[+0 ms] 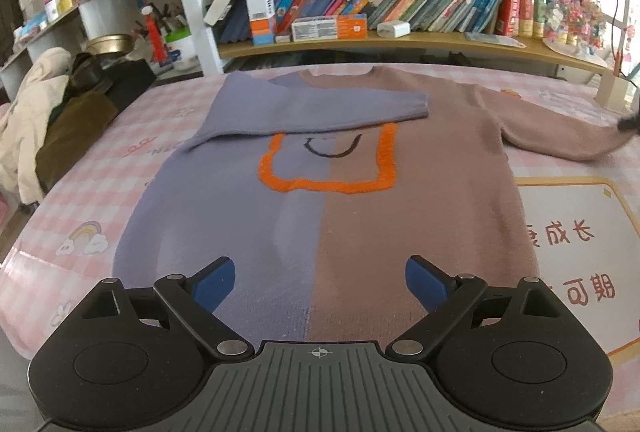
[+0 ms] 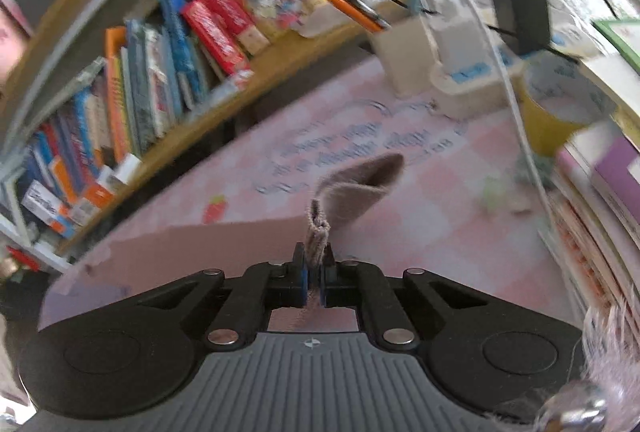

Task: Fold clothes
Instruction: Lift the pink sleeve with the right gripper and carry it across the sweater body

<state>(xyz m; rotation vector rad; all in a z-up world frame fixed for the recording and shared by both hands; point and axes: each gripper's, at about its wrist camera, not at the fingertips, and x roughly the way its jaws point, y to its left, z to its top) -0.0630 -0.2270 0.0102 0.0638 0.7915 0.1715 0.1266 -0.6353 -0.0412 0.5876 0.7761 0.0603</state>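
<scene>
On the bed: sweater [image 1: 320, 192] lies flat on the pink checked cover [image 1: 80, 192], collar toward the far edge by the bookshelf [image 1: 380, 40], hem at the near edge.
Sweater colours: lilac half and brown half, with an orange outline and a black smile across the chest.
Lilac sleeve [image 1: 320, 108]: folded across the chest, cuff resting on the brown half.
Brown sleeve [image 1: 560, 136]: stretched out toward the cover's far right side — its cuff [image 2: 320, 228] is raised off the cover.
Left gripper [image 1: 320, 282]: jaws spread wide, nothing between them, poised over the hem.
Right gripper [image 2: 316, 272]: jaws clenched on the brown cuff — cloth stands up between the blue pads [image 2: 305, 282].
Far right corner: white chargers [image 2: 452, 32], yellow tape roll [image 2: 560, 112].
</scene>
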